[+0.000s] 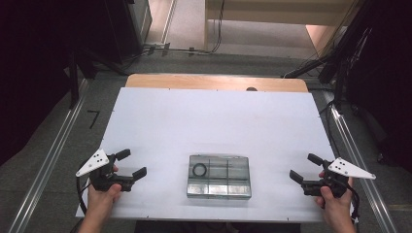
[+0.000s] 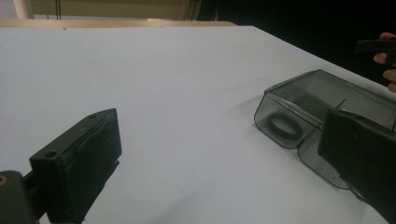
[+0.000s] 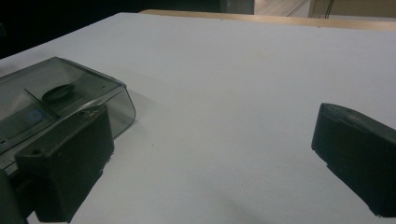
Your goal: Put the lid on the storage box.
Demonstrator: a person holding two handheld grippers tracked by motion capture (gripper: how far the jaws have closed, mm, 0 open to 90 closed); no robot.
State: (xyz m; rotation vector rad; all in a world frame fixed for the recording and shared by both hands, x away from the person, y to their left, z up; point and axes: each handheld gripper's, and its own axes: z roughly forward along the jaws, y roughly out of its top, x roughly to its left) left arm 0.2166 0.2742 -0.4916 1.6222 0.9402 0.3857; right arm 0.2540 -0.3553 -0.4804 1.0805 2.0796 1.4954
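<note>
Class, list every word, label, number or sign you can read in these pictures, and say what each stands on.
None can be read.
A small blue round mark on the clear compartment box is too blurred to tell.
The black ring inside the box, the left gripper and the right gripper bear no text.

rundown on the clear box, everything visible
The box is smoky clear plastic, rectangular with rounded corners, lid shut, lying flat on the white table near the front edge, between the two tools and touched by neither. Dividers split it into compartments; a dark ring sits in the far-left one.
</note>
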